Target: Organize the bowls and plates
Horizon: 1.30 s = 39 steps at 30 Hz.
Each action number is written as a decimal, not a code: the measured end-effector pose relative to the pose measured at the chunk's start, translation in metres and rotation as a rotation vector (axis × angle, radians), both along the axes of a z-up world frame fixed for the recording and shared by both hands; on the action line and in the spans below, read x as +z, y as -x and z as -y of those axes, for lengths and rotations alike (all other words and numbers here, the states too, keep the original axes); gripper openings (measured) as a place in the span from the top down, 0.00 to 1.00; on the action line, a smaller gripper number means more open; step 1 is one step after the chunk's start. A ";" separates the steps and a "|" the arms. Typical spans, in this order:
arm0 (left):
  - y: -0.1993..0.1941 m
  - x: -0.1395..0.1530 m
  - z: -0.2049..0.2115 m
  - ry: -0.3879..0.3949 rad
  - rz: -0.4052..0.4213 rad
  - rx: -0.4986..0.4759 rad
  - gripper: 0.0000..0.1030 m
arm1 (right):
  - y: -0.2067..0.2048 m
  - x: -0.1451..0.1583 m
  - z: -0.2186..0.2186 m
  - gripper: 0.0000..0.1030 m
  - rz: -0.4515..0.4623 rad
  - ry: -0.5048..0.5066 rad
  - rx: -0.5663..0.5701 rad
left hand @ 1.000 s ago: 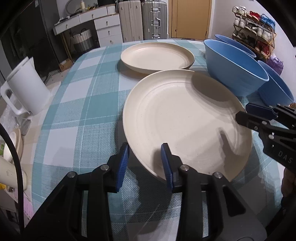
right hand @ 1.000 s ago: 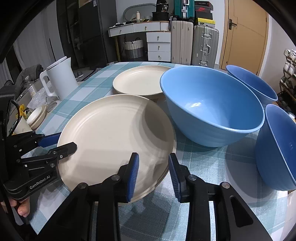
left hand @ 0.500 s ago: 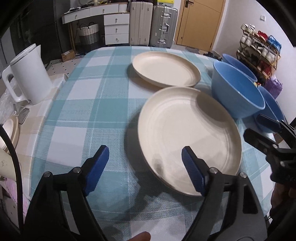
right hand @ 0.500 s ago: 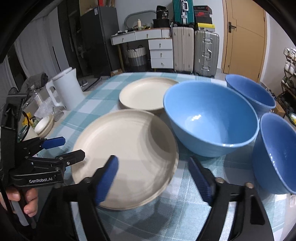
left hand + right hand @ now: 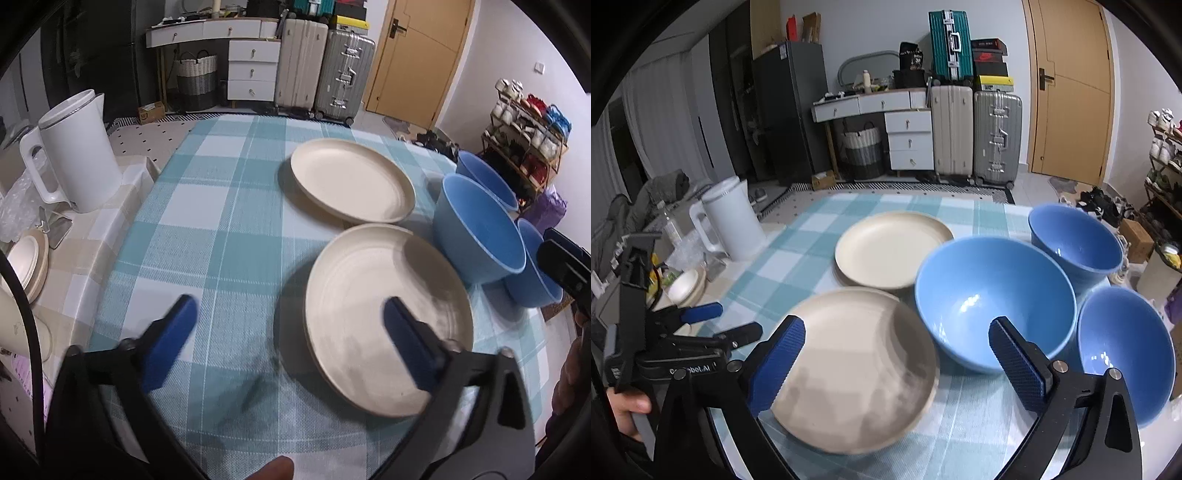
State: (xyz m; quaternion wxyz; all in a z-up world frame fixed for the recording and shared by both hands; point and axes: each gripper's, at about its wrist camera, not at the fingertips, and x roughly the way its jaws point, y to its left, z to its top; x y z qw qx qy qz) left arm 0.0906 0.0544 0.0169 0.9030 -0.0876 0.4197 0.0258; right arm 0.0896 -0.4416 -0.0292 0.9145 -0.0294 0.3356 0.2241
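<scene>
Both tongs (image 5: 284, 332) (image 5: 897, 354) have just spread wide above the near plate (image 5: 857, 369).

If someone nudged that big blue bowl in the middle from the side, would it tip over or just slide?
The big blue bowl would probably slide, or rock a little: its walls flare wide from what looks like a narrower base. The smooth, glossy inside hints at a hard, stiff shell. The woven checked tablecloth could drag on it, and the nearest cream plate sits right alongside.
</scene>
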 end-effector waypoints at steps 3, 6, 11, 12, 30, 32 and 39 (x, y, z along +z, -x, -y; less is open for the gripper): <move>-0.004 0.005 -0.003 0.003 0.009 0.012 0.01 | -0.006 0.009 -0.003 0.01 0.009 -0.006 0.004; -0.009 0.007 -0.007 0.012 0.010 0.021 0.01 | -0.011 0.015 -0.006 0.01 0.019 -0.003 0.007; -0.019 0.009 -0.014 0.026 0.015 0.041 0.01 | -0.021 0.018 -0.013 0.01 0.020 0.000 0.015; -0.021 0.009 -0.015 0.032 0.013 0.043 0.01 | -0.025 0.018 -0.013 0.01 0.021 -0.004 0.013; -0.059 0.013 -0.030 0.055 0.020 0.055 0.01 | -0.071 0.022 -0.026 0.01 0.000 0.008 0.029; -0.063 0.015 -0.031 0.056 0.022 0.053 0.01 | -0.077 0.028 -0.027 0.01 -0.002 0.018 0.039; -0.074 0.021 -0.033 0.059 0.032 0.048 0.01 | -0.102 0.050 -0.033 0.01 -0.031 0.052 0.053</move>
